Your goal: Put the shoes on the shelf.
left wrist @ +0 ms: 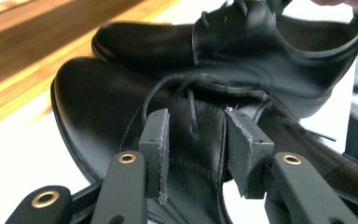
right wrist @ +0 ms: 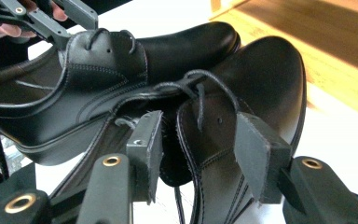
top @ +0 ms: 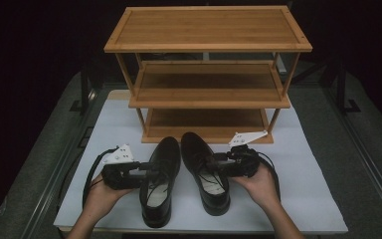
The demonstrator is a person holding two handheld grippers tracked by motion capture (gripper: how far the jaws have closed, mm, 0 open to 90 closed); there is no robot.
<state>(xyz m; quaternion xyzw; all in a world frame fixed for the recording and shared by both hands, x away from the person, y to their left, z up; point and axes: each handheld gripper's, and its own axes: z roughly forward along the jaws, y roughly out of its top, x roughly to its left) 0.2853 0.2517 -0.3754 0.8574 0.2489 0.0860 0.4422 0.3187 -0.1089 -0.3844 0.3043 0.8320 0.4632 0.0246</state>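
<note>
Staged recording setup, lab-like: white bench (top: 303, 199), black backdrop, lone wooden shoe rack (top: 208, 30), metal frame rails (top: 368, 164).

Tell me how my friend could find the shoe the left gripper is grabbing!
Look at the white mat on the table, just in front of the three-shelf wooden shoe rack. Two black lace-up dress shoes stand there side by side, toes toward the rack. Pick the left shoe: the left gripper comes at its laces from the left, while the right shoe has the right gripper.

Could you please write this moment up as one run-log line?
left gripper: around left shoe lace flap | right gripper: around right shoe flap | rack: shelves bare
</note>
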